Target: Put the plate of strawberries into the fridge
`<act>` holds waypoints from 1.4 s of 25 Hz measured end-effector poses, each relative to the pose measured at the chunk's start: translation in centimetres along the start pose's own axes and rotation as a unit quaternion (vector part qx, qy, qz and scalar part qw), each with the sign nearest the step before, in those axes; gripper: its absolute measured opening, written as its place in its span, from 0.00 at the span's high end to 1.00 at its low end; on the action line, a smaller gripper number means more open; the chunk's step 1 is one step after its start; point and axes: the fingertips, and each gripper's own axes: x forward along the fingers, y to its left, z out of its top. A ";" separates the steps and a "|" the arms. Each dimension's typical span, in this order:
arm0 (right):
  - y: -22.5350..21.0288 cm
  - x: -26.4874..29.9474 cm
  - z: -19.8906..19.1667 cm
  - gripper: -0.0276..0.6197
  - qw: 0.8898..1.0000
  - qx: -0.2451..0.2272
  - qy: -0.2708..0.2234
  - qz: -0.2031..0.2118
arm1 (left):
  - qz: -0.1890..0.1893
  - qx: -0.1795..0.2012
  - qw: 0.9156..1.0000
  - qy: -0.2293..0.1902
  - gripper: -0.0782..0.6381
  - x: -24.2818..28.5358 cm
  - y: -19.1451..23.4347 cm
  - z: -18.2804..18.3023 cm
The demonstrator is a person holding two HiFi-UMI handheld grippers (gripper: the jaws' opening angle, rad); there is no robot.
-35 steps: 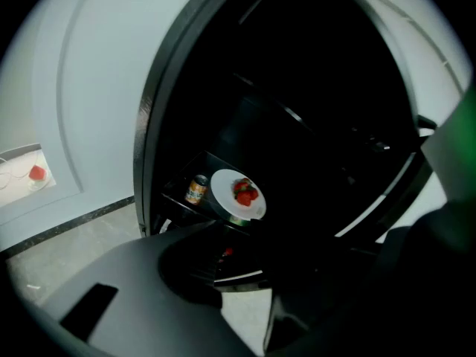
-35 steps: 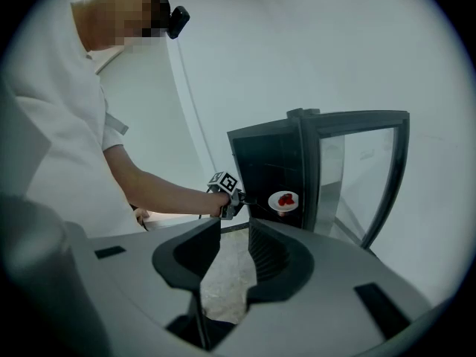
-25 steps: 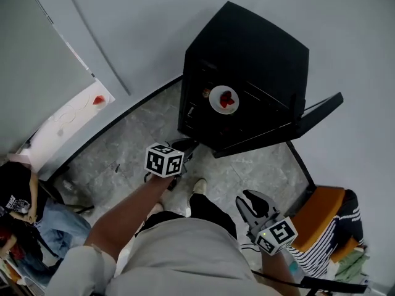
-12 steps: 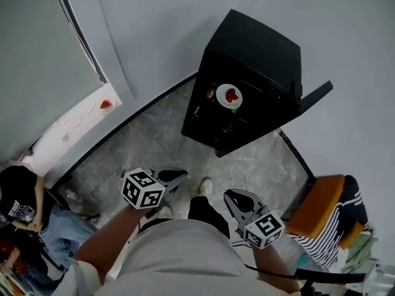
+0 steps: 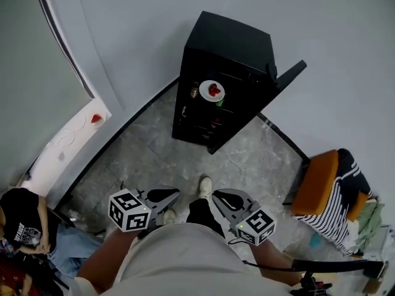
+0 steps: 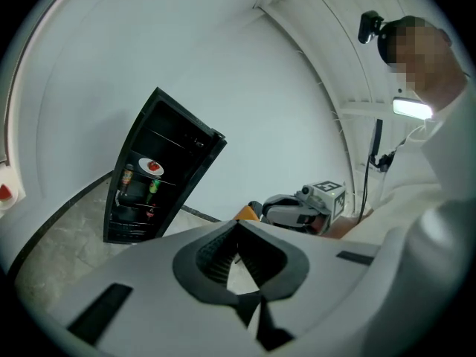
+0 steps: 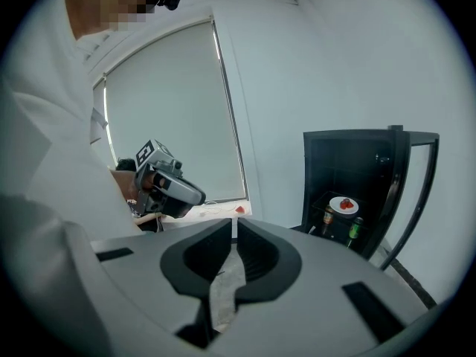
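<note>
Black fridge (image 5: 228,42), white plate (image 5: 204,88), red strawberries (image 5: 214,91), grey mottled floor (image 5: 247,159), orange chair (image 5: 315,180), black-and-white striped garment (image 5: 343,196)

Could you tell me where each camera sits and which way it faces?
Head view: on the person's head, facing steeply down at the open fridge; torso, left gripper and right gripper show.
Left gripper view: rides that gripper, looks along its shut, empty jaws at the fridge; right gripper shows.
Right gripper view: rides that gripper, looks along its closing jaws, nothing between, at the fridge; left gripper shows.
All share the plate of strawberries inside the fridge.
</note>
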 end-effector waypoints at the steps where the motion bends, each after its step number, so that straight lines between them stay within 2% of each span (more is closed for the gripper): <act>1: 0.5 -0.1 0.0 0.90 1.000 -0.002 -0.001 -0.002 | -0.003 0.001 1.000 -0.002 0.87 -0.3 -0.5 -0.1; 13: 5.4 -1.3 -0.6 0.91 1.000 -0.008 -0.012 -0.015 | -0.034 0.032 0.999 -0.002 0.87 -2.8 -4.5 -1.2; 19: 6.5 -1.8 -1.1 0.91 1.000 -0.013 -0.010 -0.011 | -0.042 0.034 0.999 -0.001 0.87 -3.2 -6.1 -1.5; 35: 7.5 -3.7 -1.2 0.91 0.999 -0.018 -0.022 -0.018 | -0.044 0.037 0.998 0.020 0.87 -1.7 -7.2 -2.9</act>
